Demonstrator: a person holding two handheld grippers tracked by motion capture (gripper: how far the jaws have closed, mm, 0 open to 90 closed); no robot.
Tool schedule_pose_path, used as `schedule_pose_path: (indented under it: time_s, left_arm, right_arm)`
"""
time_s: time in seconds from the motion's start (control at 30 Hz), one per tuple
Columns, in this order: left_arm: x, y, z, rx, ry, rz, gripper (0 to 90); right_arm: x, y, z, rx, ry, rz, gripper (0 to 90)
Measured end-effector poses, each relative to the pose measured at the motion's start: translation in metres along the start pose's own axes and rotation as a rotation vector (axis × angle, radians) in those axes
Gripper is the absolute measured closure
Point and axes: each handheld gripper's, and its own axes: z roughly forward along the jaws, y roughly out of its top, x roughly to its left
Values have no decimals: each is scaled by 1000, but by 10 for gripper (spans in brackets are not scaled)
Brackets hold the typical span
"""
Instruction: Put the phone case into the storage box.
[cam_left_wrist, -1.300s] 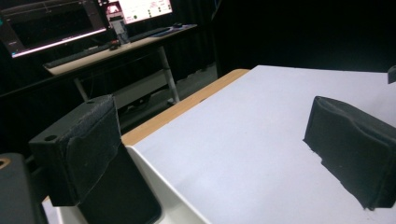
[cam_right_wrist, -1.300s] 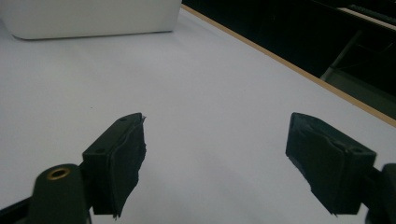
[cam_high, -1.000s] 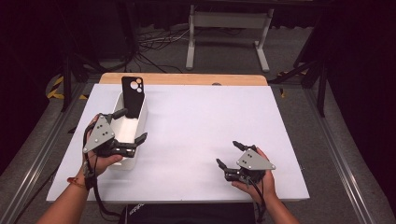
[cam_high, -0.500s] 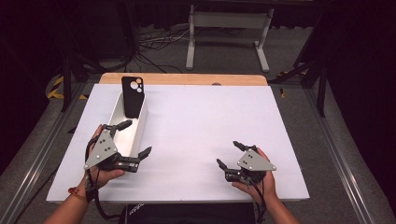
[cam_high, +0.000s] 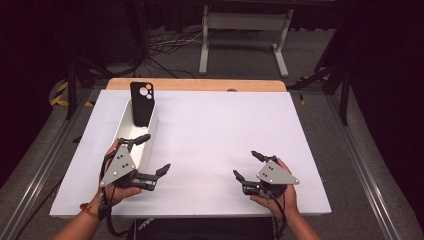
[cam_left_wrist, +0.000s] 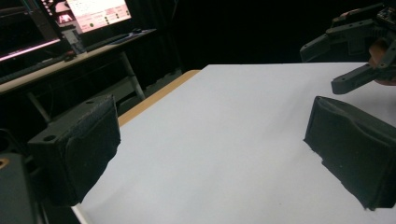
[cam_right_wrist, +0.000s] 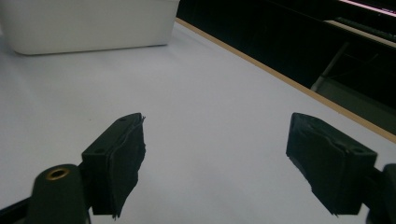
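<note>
A long white bin (cam_high: 129, 131) lies on the left of the white table (cam_high: 220, 130). A black phone case (cam_high: 141, 102) with camera cut-outs stands upright at the bin's far end. My left gripper (cam_high: 154, 154) is held low beside the bin's near end, open, with nothing between its jaws. In the left gripper view its jaws (cam_left_wrist: 210, 154) stand wide over bare white table, with the right gripper (cam_left_wrist: 359, 42) farther off. My right gripper (cam_high: 245, 164) rests near the front right, open and empty. In the right gripper view (cam_right_wrist: 215, 163) the bin (cam_right_wrist: 88, 23) is ahead at the upper left.
A wooden strip (cam_high: 200, 84) edges the table's far side. Beyond it are a metal stand (cam_high: 245, 30) and cables on the floor. A desk with a lit monitor (cam_left_wrist: 93, 11) shows in the left gripper view. Dark floor surrounds the table.
My left gripper has drawn back from over the bin's near end toward the front edge and slightly right, staying open. The right gripper has not moved.
</note>
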Motion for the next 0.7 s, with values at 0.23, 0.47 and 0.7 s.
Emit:
schedule_pose_path:
  time_s: [0.23, 0.47, 0.7]
  left_arm:
    - [-8, -6, 4, 13, -31, -12, 44]
    - [-16, -14, 10, 34, -39, -33, 49]
    - [-26, -23, 16, 68, -48, -31, 49]
  right_arm:
    - [-1, 1, -2, -5, -3, -4, 198]
    - [0, 2, -2, -6, 12, -13, 185]
    - [1, 2, -2, -7, 16, -12, 140]
